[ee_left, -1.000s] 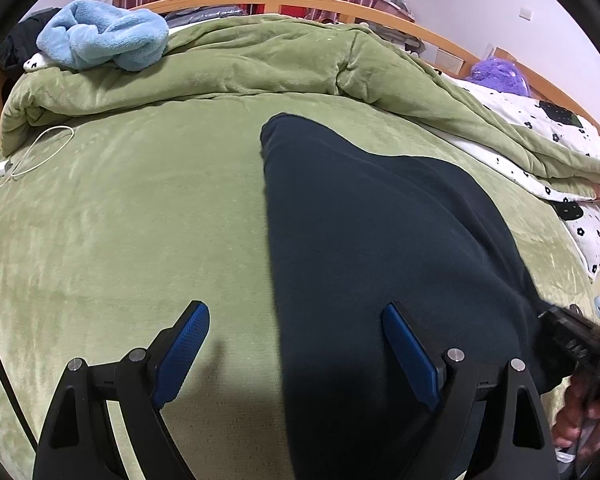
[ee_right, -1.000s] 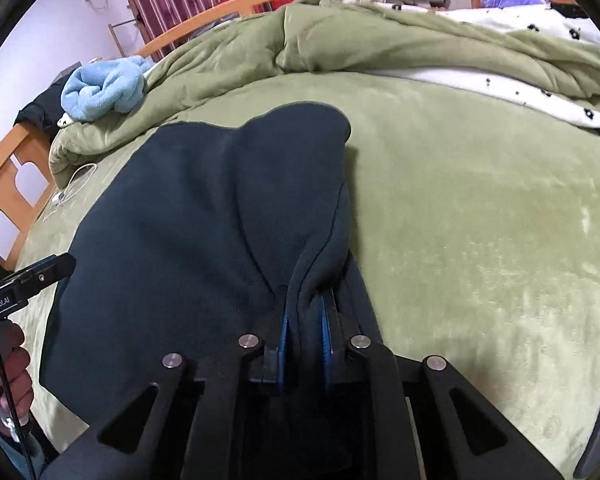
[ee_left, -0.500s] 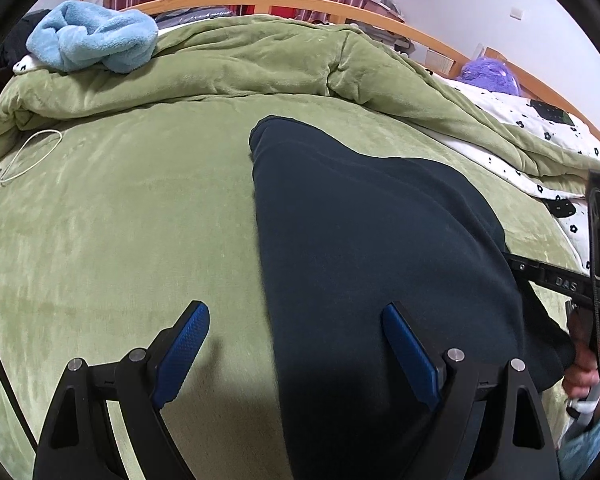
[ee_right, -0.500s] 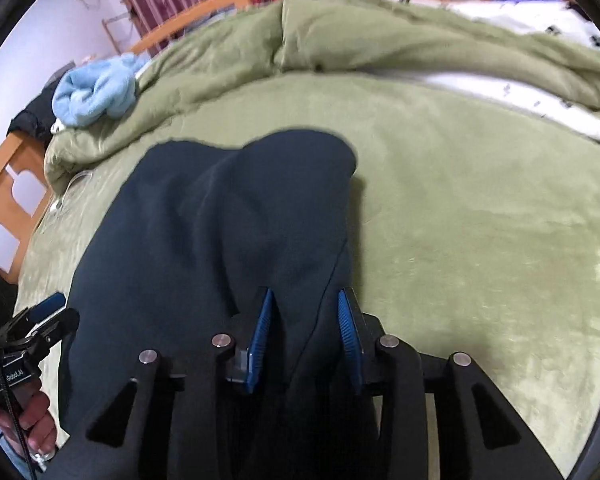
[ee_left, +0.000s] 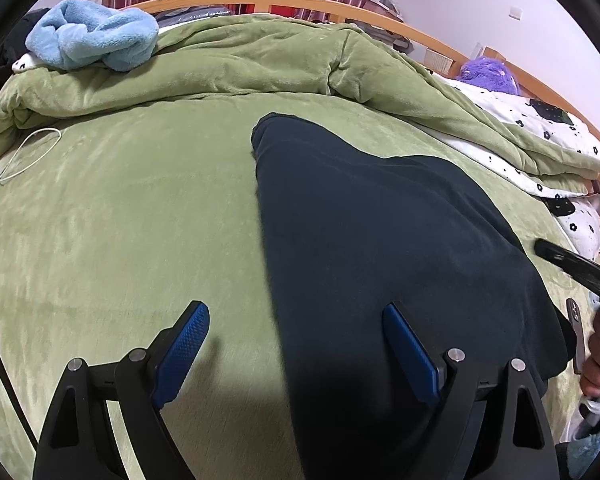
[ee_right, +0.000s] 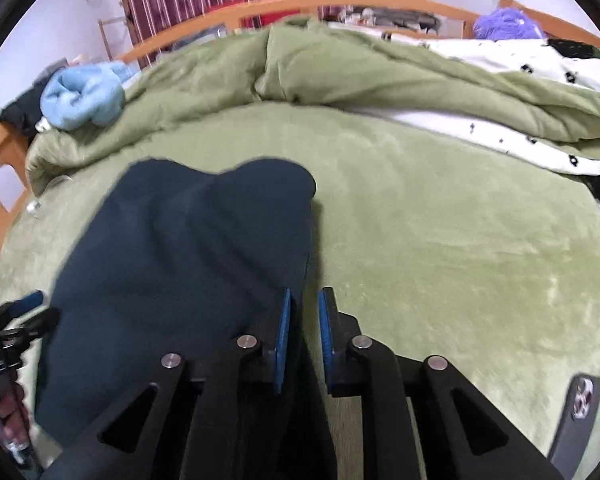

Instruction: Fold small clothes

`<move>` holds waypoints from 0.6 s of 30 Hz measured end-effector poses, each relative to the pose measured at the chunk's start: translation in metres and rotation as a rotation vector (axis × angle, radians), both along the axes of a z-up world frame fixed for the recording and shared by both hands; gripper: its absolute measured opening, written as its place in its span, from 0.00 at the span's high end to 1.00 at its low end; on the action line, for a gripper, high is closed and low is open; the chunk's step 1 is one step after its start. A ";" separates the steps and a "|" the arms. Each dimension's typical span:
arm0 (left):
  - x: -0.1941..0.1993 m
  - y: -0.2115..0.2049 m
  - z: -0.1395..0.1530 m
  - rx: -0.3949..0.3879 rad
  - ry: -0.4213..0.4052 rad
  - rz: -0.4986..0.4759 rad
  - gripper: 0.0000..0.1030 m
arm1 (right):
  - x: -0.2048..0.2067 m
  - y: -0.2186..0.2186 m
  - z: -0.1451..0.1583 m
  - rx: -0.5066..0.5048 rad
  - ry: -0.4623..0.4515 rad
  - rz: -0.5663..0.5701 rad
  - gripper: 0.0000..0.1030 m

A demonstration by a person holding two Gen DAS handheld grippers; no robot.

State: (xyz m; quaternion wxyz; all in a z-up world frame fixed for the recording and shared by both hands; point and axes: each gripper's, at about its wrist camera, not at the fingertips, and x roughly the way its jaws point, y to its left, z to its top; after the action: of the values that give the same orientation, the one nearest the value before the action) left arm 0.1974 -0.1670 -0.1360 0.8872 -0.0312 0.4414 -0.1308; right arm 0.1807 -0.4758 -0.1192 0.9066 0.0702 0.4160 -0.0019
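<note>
A dark navy garment (ee_left: pixel 380 248) (ee_right: pixel 188 264) lies spread on the green blanket (ee_left: pixel 120 220). My left gripper (ee_left: pixel 296 344) hangs wide open over its left edge, one pad above the blanket and the other above the cloth, holding nothing. My right gripper (ee_right: pixel 304 320) sits at the garment's right edge. Its blue pads stand close together with a strip of the dark cloth between them, and the jaws are opening slightly. Each gripper shows at the border of the other's view, with a hand on its handle.
A bunched green quilt (ee_left: pixel 240 60) and a light blue towel (ee_left: pixel 96 36) lie at the back. A white cable (ee_left: pixel 24 156) sits at the left, a phone (ee_right: pixel 576 412) on the blanket at the right. A flower-print sheet (ee_right: pixel 540 64) and a wooden bed rail (ee_left: pixel 340 4) bound the far side.
My right gripper let go of the raised fold, stood wider for a moment, then moved right to the garment's edge with its pads close again. The cloth lies flatter. The left gripper stayed put.
</note>
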 end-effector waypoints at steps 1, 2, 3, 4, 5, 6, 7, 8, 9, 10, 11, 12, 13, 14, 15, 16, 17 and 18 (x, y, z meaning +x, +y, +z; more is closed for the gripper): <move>-0.002 0.001 0.000 -0.004 0.002 0.001 0.14 | -0.010 0.002 0.005 0.007 -0.019 0.016 0.83; -0.004 0.001 0.000 -0.006 0.004 0.001 0.14 | -0.019 0.003 0.009 0.015 -0.029 0.038 0.76; -0.008 0.001 -0.001 -0.008 0.005 0.000 0.14 | -0.027 0.006 0.011 0.021 -0.028 0.062 0.71; -0.009 0.001 -0.001 -0.009 0.004 -0.001 0.14 | -0.033 0.008 0.010 0.027 -0.027 0.079 0.69; -0.013 0.001 0.000 -0.009 0.001 -0.002 0.14 | -0.040 0.010 0.008 0.038 -0.021 0.100 0.68; -0.017 0.001 -0.001 -0.009 -0.002 -0.002 0.14 | -0.043 0.015 0.003 0.045 -0.007 0.119 0.68; -0.019 0.001 -0.001 -0.010 -0.002 -0.002 0.14 | -0.047 0.019 -0.003 0.035 0.014 0.134 0.68; -0.021 0.001 -0.001 -0.012 -0.002 -0.002 0.14 | -0.050 0.021 -0.011 -0.010 0.037 0.126 0.70; -0.025 0.001 -0.001 -0.014 0.000 -0.003 0.14 | -0.051 0.023 -0.016 -0.043 0.056 0.110 0.79; -0.027 0.002 -0.001 -0.014 0.000 -0.003 0.14 | -0.054 0.021 -0.021 -0.053 0.069 0.099 0.85; -0.030 0.002 -0.001 -0.013 -0.001 -0.003 0.14 | -0.058 0.018 -0.023 -0.012 0.059 0.101 0.89; -0.033 0.002 0.000 -0.007 -0.004 -0.004 0.14 | -0.062 0.014 -0.021 0.022 0.031 0.097 0.91; -0.035 0.002 0.000 -0.001 -0.006 -0.003 0.14 | -0.066 0.011 -0.018 0.038 0.002 0.097 0.92; -0.036 0.002 0.000 0.002 -0.006 -0.003 0.14 | -0.073 0.006 -0.012 0.071 -0.050 0.100 0.92; -0.037 0.002 0.001 0.003 -0.005 -0.003 0.14 | -0.080 0.000 -0.006 0.103 -0.096 0.094 0.92; -0.038 0.002 0.001 0.001 -0.004 -0.004 0.14 | -0.084 -0.008 -0.003 0.133 -0.131 0.069 0.92; -0.039 0.002 0.002 -0.002 -0.003 -0.003 0.14 | -0.082 -0.015 -0.006 0.125 -0.117 0.032 0.92; -0.040 0.002 0.002 -0.004 -0.001 -0.003 0.14 | -0.078 -0.019 -0.011 0.104 -0.083 0.010 0.93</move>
State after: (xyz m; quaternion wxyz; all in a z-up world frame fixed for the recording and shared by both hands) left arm 0.1574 -0.1653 -0.1338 0.8872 -0.0323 0.4407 -0.1330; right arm 0.1023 -0.4948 -0.1300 0.9182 0.1152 0.3781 0.0271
